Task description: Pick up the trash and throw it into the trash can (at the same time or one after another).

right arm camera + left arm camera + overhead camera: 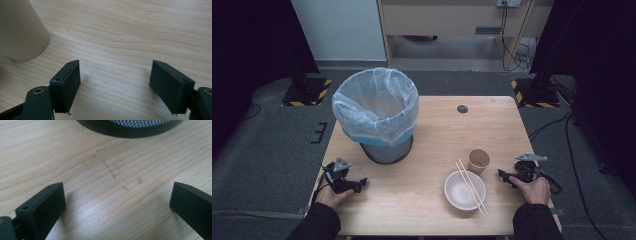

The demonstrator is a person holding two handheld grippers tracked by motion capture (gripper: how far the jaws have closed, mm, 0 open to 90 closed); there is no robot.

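High view: your left tongs [360, 184] rest near the bin [377, 114]; right tongs [502, 174] just beside the cup [478, 160], bowl [464, 190] and chopsticks [471, 187].
Left gripper view: tongs [117, 202] spread wide, empty, over tabletop [105, 170].
Right gripper view: tongs [115, 77] released, cup [20, 30] apart at upper left.

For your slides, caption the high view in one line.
Open grippers flank bowl, chopsticks, paper cup and lined bin.
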